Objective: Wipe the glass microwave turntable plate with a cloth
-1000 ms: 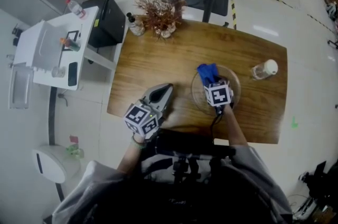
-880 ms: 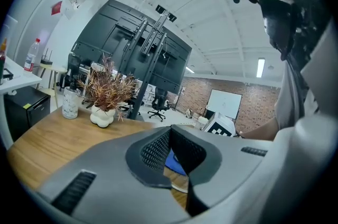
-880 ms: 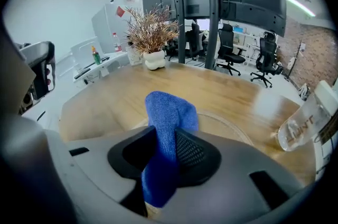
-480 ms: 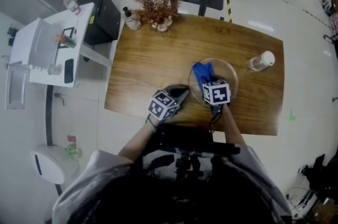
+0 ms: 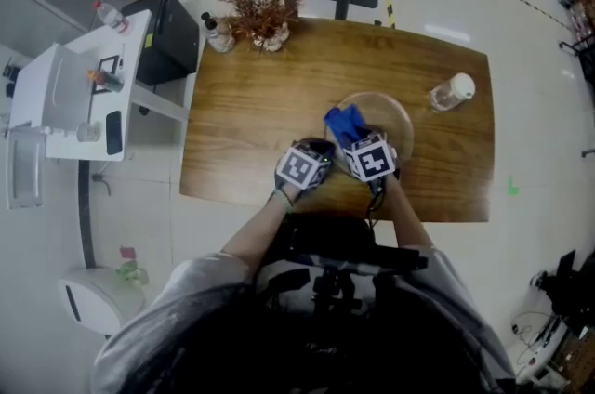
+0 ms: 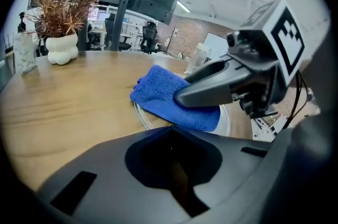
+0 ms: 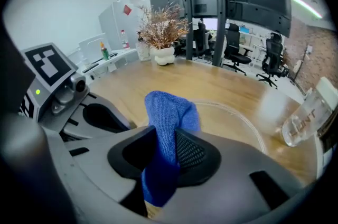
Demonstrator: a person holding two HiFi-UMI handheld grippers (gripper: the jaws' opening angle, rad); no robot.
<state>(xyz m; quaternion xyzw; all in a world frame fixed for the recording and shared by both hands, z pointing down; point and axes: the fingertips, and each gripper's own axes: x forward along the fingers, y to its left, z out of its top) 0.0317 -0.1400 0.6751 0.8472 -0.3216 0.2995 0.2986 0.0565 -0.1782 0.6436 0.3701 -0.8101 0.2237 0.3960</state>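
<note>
The glass turntable plate point(image 5: 395, 118) lies on the wooden table point(image 5: 260, 113), right of centre. My right gripper point(image 5: 359, 141) is over the plate's near-left part and is shut on a blue cloth point(image 5: 342, 124), which drapes onto the glass. In the right gripper view the cloth point(image 7: 169, 112) runs up between the jaws, with the plate rim point(image 7: 240, 114) beyond. My left gripper point(image 5: 323, 148) is shut and holds nothing; it sits beside the right one at the plate's left edge. The left gripper view shows its closed tips point(image 6: 170, 130) just short of the cloth point(image 6: 169, 96) and plate rim point(image 6: 141, 114).
A clear bottle with a white cap point(image 5: 451, 92) lies on the table right of the plate. A dried plant in a white vase point(image 5: 256, 11) and a small bottle point(image 5: 216, 34) stand at the far edge. A white side table point(image 5: 79, 85) is to the left.
My left gripper has moved right across the table to the plate's left edge, beside the right gripper. The right gripper and cloth have stayed on the plate, shifting slightly.
</note>
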